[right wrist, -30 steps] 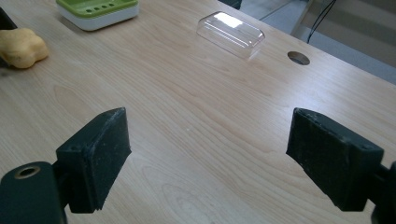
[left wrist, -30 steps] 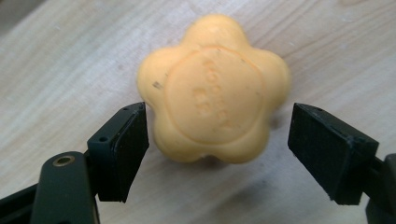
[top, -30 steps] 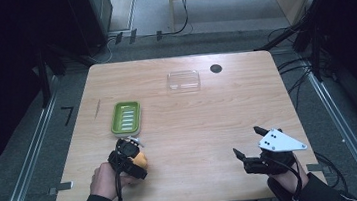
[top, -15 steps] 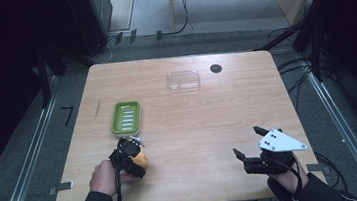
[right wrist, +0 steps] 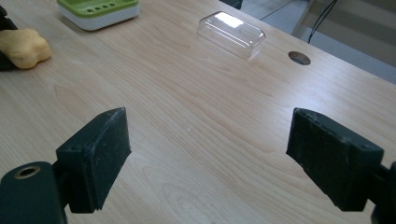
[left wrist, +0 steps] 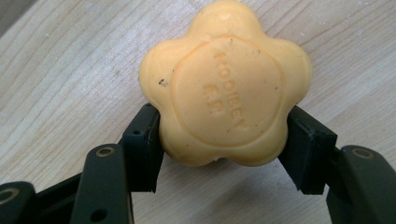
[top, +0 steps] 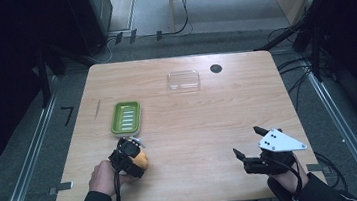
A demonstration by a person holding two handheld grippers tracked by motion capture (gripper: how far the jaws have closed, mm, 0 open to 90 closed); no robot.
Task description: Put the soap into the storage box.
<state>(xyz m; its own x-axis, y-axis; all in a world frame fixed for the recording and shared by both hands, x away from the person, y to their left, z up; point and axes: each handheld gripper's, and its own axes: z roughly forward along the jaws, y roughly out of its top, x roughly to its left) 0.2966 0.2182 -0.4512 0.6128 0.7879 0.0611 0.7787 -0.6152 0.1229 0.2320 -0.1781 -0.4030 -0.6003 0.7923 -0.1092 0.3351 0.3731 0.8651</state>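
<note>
Jaws, left gripper [left wrist: 224, 149]: clamped on the soap [left wrist: 225, 88], one pad at each flank of its lower lobes; they have just been closing onto it. Jaws, right gripper [right wrist: 208, 154]: wide apart, nothing between them, bare surface [right wrist: 196, 116] beneath.

Soap: one piece, yellow, five-lobed flower shape, held between the left pads and lying flat on the surface. Its stamped face is up towards the left gripper's camera, with the lettering running slantwise; round in outline, so no long axis can be told. In the high view it sits at 7 o'clock on the surface, at 6 o'clock of the dish [top: 126, 118] and just beside it. In the right gripper view it shows at 10 o'clock.

Dish: one, green, oblong, slotted top, long axis running 12 to 6 in the high view.

Lid [top: 183, 80]: one, clear, oblong, at 12 o'clock on the surface, well apart from the dish.

Hole [top: 216, 68]: one, dark, round, just beside the lid at its 3 o'clock.

Grippers: two, the right one at 5 o'clock in the high view.
</note>
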